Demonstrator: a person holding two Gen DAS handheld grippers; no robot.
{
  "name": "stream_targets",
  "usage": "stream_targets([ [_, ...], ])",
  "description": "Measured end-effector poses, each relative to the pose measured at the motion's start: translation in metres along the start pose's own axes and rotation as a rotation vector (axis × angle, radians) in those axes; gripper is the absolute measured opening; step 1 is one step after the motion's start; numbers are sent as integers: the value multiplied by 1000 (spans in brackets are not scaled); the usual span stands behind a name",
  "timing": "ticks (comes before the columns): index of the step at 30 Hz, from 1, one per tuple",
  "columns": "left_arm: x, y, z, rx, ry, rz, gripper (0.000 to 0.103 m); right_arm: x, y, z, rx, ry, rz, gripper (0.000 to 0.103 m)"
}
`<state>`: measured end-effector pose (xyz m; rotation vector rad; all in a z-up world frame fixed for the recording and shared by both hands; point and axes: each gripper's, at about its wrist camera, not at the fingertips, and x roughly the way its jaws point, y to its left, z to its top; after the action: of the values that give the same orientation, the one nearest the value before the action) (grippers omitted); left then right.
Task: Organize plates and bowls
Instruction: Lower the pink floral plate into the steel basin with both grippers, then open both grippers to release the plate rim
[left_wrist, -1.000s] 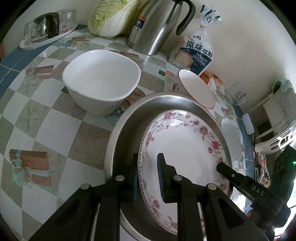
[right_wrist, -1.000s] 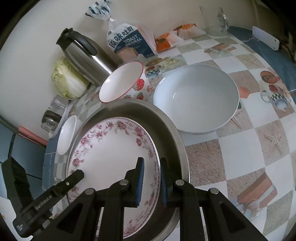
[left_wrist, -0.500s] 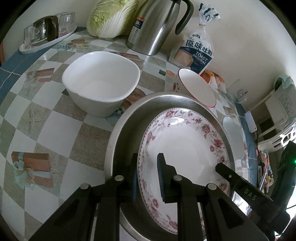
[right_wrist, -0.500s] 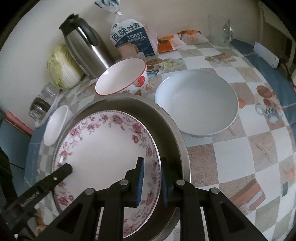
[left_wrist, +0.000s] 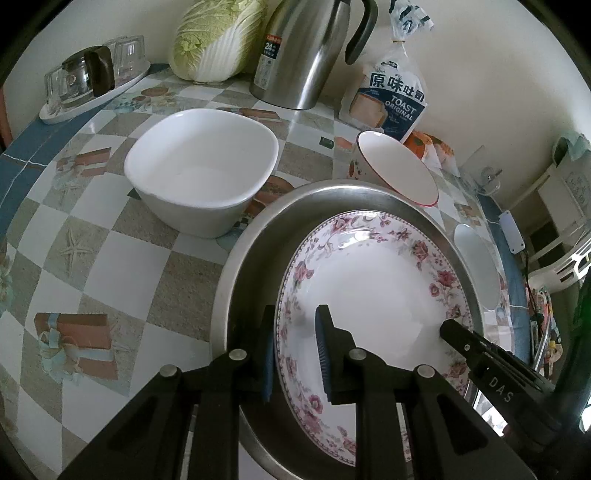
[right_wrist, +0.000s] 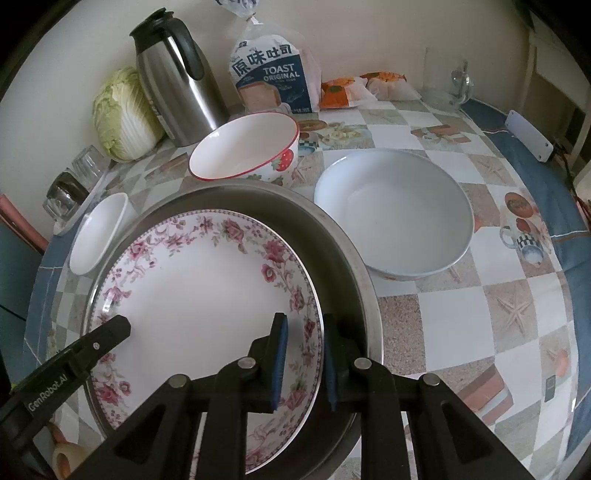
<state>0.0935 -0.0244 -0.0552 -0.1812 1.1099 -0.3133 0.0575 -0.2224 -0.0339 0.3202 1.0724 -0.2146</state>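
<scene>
Straddling opposite rims of the floral plate (left_wrist: 373, 295), which lies inside the steel basin (left_wrist: 251, 266), my left gripper (left_wrist: 295, 354) and right gripper (right_wrist: 303, 365) keep narrow jaws, one pad inside each rim, one outside (pad contact unclear).

Plate (right_wrist: 192, 291) in basin (right_wrist: 332, 236), bowls around.

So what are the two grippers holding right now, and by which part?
Both straddle the floral plate by its rim, on opposite sides: the left gripper and the right gripper. The fingers look slightly parted, so a firm grip cannot be confirmed.
</scene>
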Motion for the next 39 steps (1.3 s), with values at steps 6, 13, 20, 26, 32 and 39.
stream_targets([
  [6,0,-4,0,20,-3,-6,30,0,0,0,0,0,1,21],
  [13,-2,-4,0,20,-13,-12,39,-1,0,1,3,2,1,21],
  [20,-2,-4,0,22,-10,-10,39,-1,0,1,5,1,0,21],
  [26,-3,-4,0,24,-17,-5,39,-2,-2,2,4,-3,-3,20],
  [32,-8,-5,2,32,-36,4,42,-8,-2,4,1,-18,-17,20],
  [39,-17,-8,3,43,-63,12,47,-25,-2,9,-5,-66,-23,20],
])
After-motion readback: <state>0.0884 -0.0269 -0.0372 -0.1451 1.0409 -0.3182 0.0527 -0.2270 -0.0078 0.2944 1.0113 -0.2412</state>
